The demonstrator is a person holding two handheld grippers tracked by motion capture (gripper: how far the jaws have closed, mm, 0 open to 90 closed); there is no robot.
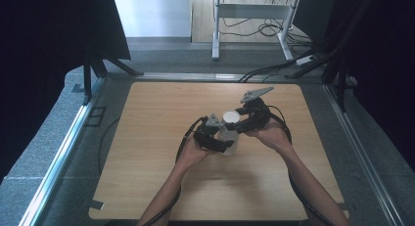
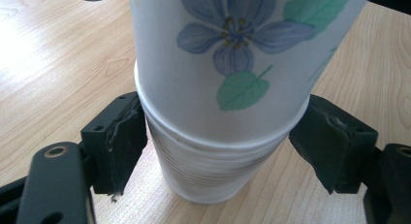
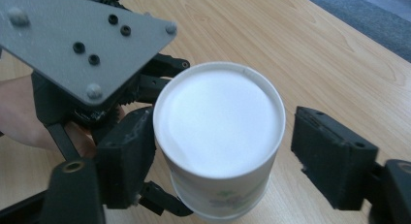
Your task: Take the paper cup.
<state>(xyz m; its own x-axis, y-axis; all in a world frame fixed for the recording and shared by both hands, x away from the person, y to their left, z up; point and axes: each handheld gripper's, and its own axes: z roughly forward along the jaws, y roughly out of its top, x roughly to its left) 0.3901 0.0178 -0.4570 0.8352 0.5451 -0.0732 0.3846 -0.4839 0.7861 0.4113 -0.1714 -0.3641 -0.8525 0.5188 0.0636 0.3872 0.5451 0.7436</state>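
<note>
2 nested paper cups [image 2: 228,88], ribbed, floral

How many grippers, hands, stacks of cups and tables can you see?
Grippers: 2, the left gripper and the right gripper
Hands: 2, the left hand and the right hand
Stacks of paper cups: 1, the cup stack
Tables: 1, the wooden table
Total: 6
</note>
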